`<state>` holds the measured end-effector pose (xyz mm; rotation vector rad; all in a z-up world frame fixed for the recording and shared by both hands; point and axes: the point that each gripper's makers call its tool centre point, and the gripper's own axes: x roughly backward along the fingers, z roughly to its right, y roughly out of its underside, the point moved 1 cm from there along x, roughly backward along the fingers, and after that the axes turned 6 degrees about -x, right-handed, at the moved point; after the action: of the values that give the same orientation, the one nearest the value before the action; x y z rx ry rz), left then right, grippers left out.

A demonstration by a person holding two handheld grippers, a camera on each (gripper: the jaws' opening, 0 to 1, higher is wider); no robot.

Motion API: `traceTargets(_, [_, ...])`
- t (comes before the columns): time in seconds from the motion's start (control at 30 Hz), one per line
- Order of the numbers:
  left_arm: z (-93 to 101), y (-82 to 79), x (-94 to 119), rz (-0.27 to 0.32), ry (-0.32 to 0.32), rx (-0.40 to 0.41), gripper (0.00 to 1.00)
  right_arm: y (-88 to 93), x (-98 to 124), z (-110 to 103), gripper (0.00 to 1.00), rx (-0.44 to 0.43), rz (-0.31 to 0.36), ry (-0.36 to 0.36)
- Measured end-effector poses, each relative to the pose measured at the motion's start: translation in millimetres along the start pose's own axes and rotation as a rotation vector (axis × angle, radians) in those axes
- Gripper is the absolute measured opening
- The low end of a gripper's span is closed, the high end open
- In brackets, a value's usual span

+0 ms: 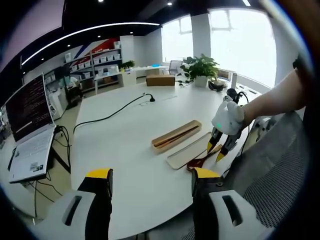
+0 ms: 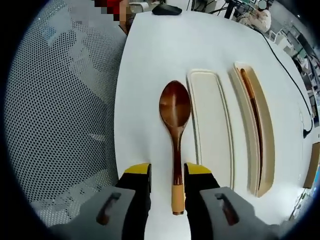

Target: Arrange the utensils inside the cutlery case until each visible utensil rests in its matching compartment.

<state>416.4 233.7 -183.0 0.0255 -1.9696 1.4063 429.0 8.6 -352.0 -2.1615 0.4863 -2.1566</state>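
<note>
Right gripper view: right gripper (image 2: 166, 172) stands open around brown wooden spoon (image 2: 175, 130) at centre; left gripper (image 1: 150, 177) open.

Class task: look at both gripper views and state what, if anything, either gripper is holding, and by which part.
Nothing is held yet. The right gripper straddles the handle end of the wooden spoon, jaws open, on the table. The left gripper is open, holding nothing.

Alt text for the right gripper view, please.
The right gripper is open, its jaws either side of the handle of a wooden spoon lying on a white table. Beside it lie a flat lid and the cutlery case.
</note>
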Motion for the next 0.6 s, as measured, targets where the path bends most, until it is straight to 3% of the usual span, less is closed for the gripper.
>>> traceTargets(0.2, [1.5,1.1,-1,-0.007,0.007,-0.009,0.66,-1.7,-1,3,0.22,-0.001,-0.029,0.000])
traceTargets(0.47, [2.6,1.3,-1,-0.010,0.013,-0.016,0.65,-4.1,-2,18,0.04,-0.079,-0.012,0.015])
traceTargets(0.6, [1.9,0.2,-1,-0.002,0.009,-0.013,0.65,-5.0,-2,17,0.02,-0.053,-0.034,0.009])
